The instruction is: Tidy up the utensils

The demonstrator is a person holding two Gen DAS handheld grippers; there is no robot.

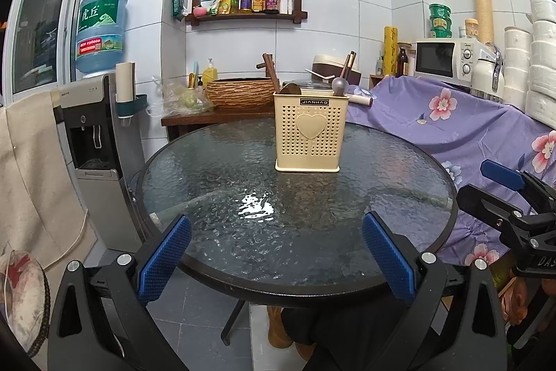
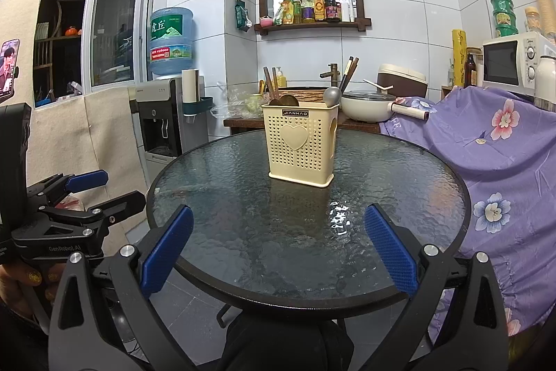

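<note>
While both claws hang at the table's near edge, the scene reads so:
Left gripper (image 1: 276,252): blue pads spread wide, nothing between them, at 6 o'clock.
Right gripper (image 2: 278,247): jaws likewise spread and empty.
Utensil holder (image 1: 310,131): cream, upright on the glass table (image 1: 194,183), toward 12 o'clock.
Utensils: metal ladle (image 1: 339,85), chopsticks (image 1: 348,63) and wooden spoon (image 1: 290,89) stand inside.

Both wrist cameras look forward from the near table (image 1: 399,280) edge, sharing the utensil holder (image 2: 300,143), left view leftward.
</note>
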